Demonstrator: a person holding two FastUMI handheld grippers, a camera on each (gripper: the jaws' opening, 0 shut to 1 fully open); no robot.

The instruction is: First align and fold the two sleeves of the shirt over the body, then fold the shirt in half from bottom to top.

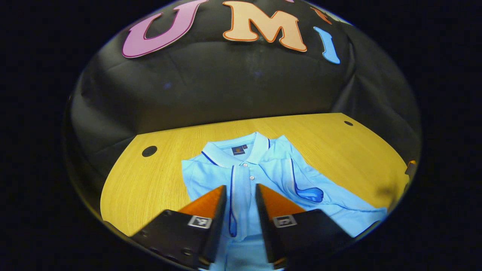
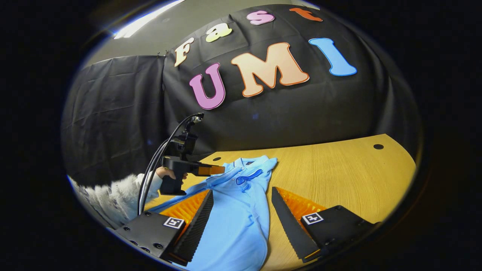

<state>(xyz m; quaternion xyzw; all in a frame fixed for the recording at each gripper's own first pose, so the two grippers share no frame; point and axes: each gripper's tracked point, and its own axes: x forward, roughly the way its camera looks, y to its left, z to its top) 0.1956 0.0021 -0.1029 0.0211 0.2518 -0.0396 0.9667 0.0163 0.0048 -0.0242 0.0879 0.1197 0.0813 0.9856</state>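
Both grippers (image 1: 241, 192) (image 2: 241, 199) hang parted over shirt (image 1: 244, 169) with unreadable collar label (image 1: 238, 150)

Light blue polo shirt (image 1: 263, 169) with navy piping and white collar edge; yellow wood-grain desk (image 1: 150, 177) with black round holes

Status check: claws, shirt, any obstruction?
Left claw open above shirt, right claw open. Sleeves folded onto body; bottom fold not done. Table: no obstruction visible.

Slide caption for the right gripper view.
Open right tool above light blue polo shirt on wooden table.
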